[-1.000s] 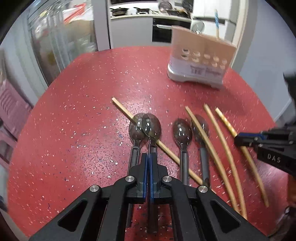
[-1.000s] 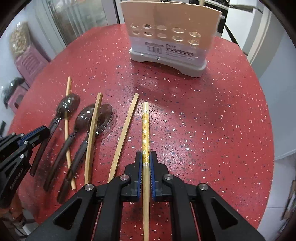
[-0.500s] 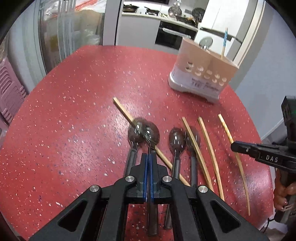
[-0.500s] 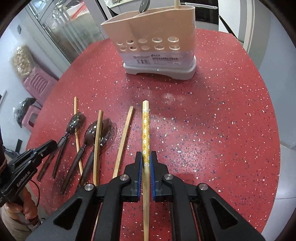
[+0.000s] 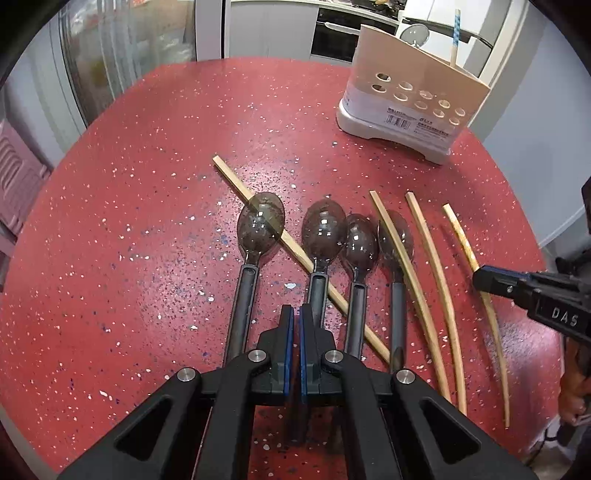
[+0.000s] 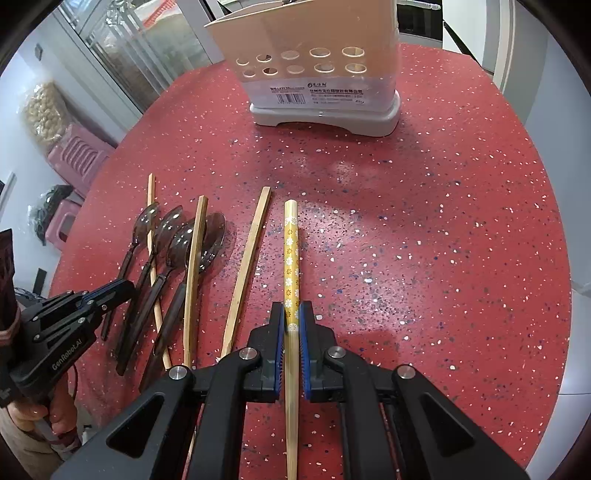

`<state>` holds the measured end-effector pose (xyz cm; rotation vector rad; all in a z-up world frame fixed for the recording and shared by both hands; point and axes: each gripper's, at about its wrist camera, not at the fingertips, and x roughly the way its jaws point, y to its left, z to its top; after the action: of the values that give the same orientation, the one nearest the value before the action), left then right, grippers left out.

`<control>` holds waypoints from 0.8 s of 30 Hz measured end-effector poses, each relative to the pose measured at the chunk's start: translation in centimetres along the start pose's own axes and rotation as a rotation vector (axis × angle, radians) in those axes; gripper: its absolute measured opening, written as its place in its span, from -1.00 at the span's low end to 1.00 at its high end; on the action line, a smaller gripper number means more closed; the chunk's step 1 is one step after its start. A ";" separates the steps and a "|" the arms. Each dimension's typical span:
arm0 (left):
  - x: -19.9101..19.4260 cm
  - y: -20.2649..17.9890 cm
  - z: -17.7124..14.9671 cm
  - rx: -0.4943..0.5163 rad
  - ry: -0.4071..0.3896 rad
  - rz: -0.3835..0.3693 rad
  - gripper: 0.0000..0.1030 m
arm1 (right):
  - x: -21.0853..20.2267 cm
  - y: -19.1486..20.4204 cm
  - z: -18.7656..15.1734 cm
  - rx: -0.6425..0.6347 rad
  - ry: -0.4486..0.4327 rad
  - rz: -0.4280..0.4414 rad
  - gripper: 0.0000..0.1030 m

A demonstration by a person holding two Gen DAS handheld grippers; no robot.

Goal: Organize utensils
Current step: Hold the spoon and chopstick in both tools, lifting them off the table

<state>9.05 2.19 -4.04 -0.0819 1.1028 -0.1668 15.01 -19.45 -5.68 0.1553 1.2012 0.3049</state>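
My left gripper is shut on the handle of a dark translucent spoon, whose bowl is lifted slightly above three similar spoons on the red table. A plain wooden chopstick lies slantwise under them. My right gripper is shut on a yellow flowered chopstick that points at the beige utensil holder. In the left wrist view the right gripper is at the right edge, with the holder at the back right.
Two plain wooden chopsticks lie between the spoons and the flowered one. The holder has a spoon and a blue-patterned chopstick standing in it. Pink stools stand beyond the left rim of the round table. A person's hands hold both grippers.
The held spoon's bowl has swung right, away from the leftmost spoon it overlapped. The right wrist view has tilted toward the holder, which looks nearer. Both grips are unchanged.
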 end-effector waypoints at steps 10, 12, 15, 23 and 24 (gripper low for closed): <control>0.1 1.0 0.4 0.016 0.001 0.075 -0.47 | -0.1 -0.4 0.1 0.015 0.000 0.011 -0.83; 0.2 1.8 0.8 0.002 0.002 0.076 -0.47 | -0.1 -0.5 0.1 0.016 -0.002 0.013 -0.83; 0.1 2.1 1.3 0.024 -0.008 0.085 -0.47 | -0.1 -0.5 0.1 0.016 -0.002 0.016 -0.83; -0.9 2.3 2.1 0.023 -0.091 0.120 1.00 | -0.3 -0.6 0.2 0.020 -0.005 0.020 -0.83; -0.7 1.9 2.1 0.057 -0.093 0.155 1.00 | -0.3 -0.5 0.2 0.019 -0.006 0.020 -0.83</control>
<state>10.79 4.19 -2.75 0.0467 1.0061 -0.0553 15.19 -20.04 -5.52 0.1844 1.1977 0.3101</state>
